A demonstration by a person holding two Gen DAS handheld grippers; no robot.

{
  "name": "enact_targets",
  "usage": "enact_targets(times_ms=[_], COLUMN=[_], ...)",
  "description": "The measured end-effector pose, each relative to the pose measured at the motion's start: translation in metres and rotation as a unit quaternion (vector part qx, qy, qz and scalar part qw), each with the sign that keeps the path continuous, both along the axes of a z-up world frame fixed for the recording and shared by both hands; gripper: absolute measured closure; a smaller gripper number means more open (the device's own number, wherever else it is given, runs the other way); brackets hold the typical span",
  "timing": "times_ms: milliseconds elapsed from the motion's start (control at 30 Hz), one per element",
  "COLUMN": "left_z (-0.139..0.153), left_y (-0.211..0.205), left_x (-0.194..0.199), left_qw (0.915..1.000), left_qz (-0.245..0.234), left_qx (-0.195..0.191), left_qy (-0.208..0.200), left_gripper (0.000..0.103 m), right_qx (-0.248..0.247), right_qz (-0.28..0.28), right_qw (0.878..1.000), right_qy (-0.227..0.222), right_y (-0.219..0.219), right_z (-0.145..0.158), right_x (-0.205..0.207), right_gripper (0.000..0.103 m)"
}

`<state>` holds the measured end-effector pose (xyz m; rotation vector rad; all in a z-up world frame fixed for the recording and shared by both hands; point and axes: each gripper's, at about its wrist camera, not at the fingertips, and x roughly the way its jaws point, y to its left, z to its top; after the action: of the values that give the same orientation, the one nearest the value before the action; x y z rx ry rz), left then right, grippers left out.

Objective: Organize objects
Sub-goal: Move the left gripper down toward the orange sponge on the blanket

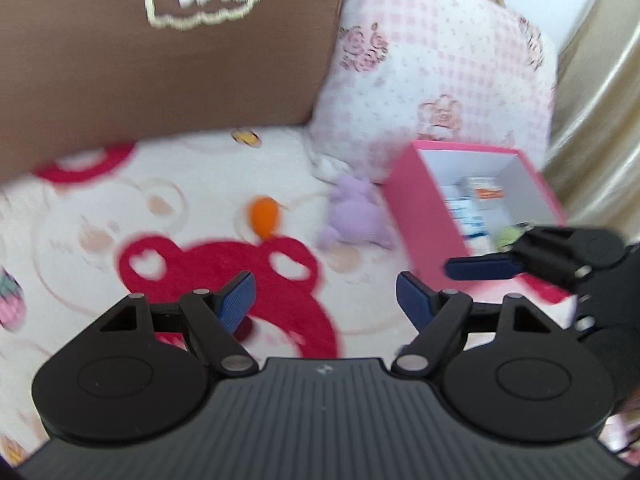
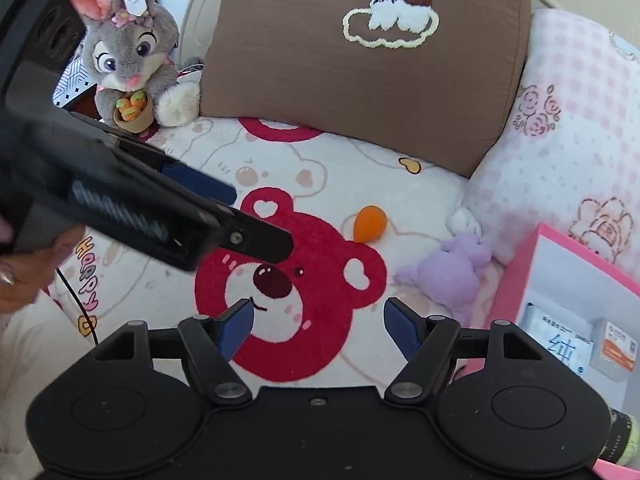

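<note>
A bed cover, white with pale bears and one large red bear face, is seen spread beneath both claws. At its far edge a brown cushion with a stitched cloud is propped, with a pink checked pillow leaned beside it on the right. A grey plush rabbit with pink ears and a paper tag is seated at the far left, a small pot of carrots held to its front.

An open pink box with a white inside is placed on the cover at the right, just below the pillow; small printed packets are lain in it. A lilac plush toy is found just left of the box, close to its wall. An orange egg-shaped sponge is set apart from it, above the red bear's ear.

The right claw is held wide above the red bear face, with nothing gripped or touched. The left claw is likewise spread wide and empty over the cover, though that view is blurred.
</note>
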<state>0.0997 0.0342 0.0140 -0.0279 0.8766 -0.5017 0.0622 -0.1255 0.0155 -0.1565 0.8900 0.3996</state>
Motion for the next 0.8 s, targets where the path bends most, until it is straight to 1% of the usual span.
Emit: enact_targets(times_ms=[33,67,133,167,267,367,433,600,667,700,733,767,800], left_z=[-0.004,-0.008,-0.018,-0.022,-0.032,-0.042,-0.052,-0.078,-0.088,-0.092,-0.095,-0.098,-0.1], left_y=[0.0,0.002,0.008,0.01,0.017,0.024,0.027,0.029,0.03,0.03,0.03,0.029,0.029], left_x=[0.003,0.006,0.016,0.019,0.027,0.038,0.046,0.065,0.072,0.076,0.079,0.081,0.084], left_qw=[0.9999,0.9999,0.9997,0.9995,0.9994,0.9984,0.9967,0.9927,0.9907,0.9899,0.9898,0.9899,0.9895], left_qz=[0.005,0.01,0.018,0.02,0.027,0.03,0.043,0.063,0.068,0.071,0.073,0.078,0.083], left_qx=[0.009,0.008,-0.003,-0.007,-0.013,-0.04,-0.06,-0.093,-0.108,-0.114,-0.114,-0.112,-0.112], left_qy=[-0.004,-0.001,0.018,0.022,0.018,0.025,0.033,0.044,0.045,0.046,0.045,0.04,0.036], left_gripper=[0.026,0.026,0.026,0.026,0.026,0.026,0.027,0.028,0.03,0.032,0.038,0.041,0.042], right_qx=[0.0,-0.002,-0.008,-0.01,-0.012,-0.008,-0.009,-0.023,-0.032,-0.033,-0.032,-0.032,-0.032], right_qz=[-0.001,-0.001,-0.001,-0.001,-0.003,-0.007,-0.007,0.012,0.014,0.013,0.011,0.003,-0.006], right_qw=[1.0,1.0,1.0,1.0,1.0,1.0,1.0,0.999,0.999,0.999,0.999,0.999,0.999], right_qy=[0.0,-0.001,-0.007,-0.01,-0.014,-0.015,-0.018,-0.032,-0.033,-0.032,-0.031,-0.036,-0.043], right_y=[0.002,0.004,0.008,0.01,0.015,0.018,0.021,0.033,0.037,0.039,0.039,0.04,0.039], right_z=[-0.003,-0.006,-0.012,-0.015,-0.023,-0.031,-0.038,-0.059,-0.068,-0.072,-0.077,-0.081,-0.084], right_x=[0.003,0.007,0.013,0.016,0.025,0.036,0.042,0.059,0.068,0.073,0.078,0.083,0.086], right_gripper=[0.027,0.027,0.027,0.027,0.027,0.027,0.027,0.032,0.035,0.035,0.039,0.042,0.042])
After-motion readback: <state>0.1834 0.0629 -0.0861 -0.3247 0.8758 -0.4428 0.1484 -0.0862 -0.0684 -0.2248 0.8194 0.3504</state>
